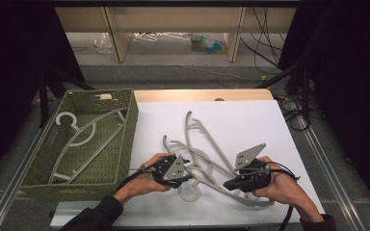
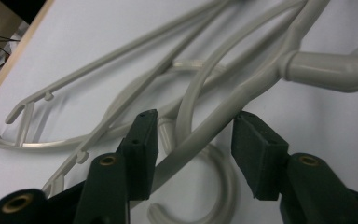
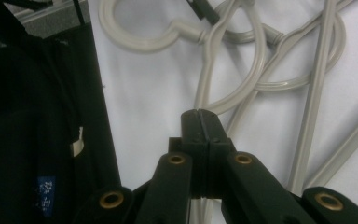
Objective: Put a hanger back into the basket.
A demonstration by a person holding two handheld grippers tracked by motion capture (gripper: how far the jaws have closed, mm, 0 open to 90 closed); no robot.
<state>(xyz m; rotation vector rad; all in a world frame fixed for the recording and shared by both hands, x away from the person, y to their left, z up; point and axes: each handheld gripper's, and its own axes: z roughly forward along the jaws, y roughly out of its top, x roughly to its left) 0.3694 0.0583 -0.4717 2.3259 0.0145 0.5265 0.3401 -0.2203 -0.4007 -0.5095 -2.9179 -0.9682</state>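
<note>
From the high view, a tangle of pale grey plastic hangers lies on the white-covered table, their arms crossing and one round hook at the near edge of the heap. The left gripper sits at about 8 o'clock of the pile, the right gripper at about 5 o'clock, both held low over the sheet. At 9 o'clock of the table stands a green woven basket with one more hanger lying inside. Beyond the table, at 12 o'clock, are a pale wooden shelf frame, grey floor and loose cables.

The left gripper view comes closer: the left gripper has its jaws partly apart, with a slanting hanger arm running between them. That arm seems to brush the left-hand pad, though I can't be sure; the other pad stands clear of it. The round hook lies on the sheet just beneath.

The right gripper view shows the right gripper with its jaws pressed fully together and nothing between them, its tip just short of a looped hanger neck. At 9 o'clock is a dark sleeve.
</note>
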